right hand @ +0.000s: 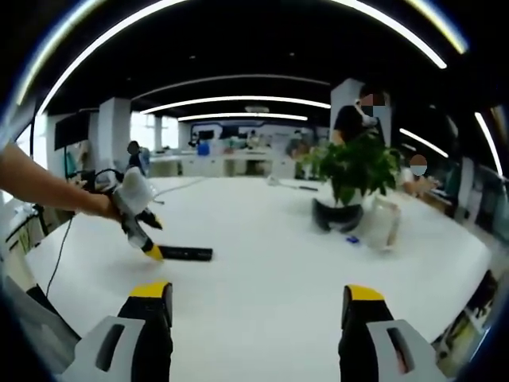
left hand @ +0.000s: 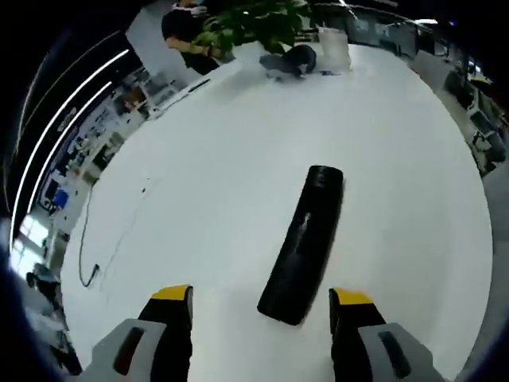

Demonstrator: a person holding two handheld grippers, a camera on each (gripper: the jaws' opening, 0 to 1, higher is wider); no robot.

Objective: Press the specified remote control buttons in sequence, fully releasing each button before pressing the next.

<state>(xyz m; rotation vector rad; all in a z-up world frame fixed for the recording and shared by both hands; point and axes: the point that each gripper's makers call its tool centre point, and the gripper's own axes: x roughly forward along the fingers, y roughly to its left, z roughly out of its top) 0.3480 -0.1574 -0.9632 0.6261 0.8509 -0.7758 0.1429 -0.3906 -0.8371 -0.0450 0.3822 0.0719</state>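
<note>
With jaws spread and empty, the left gripper [left hand: 262, 306] is hovering over the remote control [left hand: 305, 244] on the tabletop [left hand: 215, 159], risking nudging it sideways, while the right gripper [right hand: 259, 303] is hanging wide open well apart.

One black remote control [left hand: 306, 245] lies at frame centre; one potted plant [right hand: 356, 171] right of centre, one clear container [right hand: 383, 223] beside it, perhaps three people behind.

I find no readable text, no labels or button markings legible on the black remote [left hand: 305, 242], nothing legible on the counter [left hand: 238, 159], far signs too blurred
</note>
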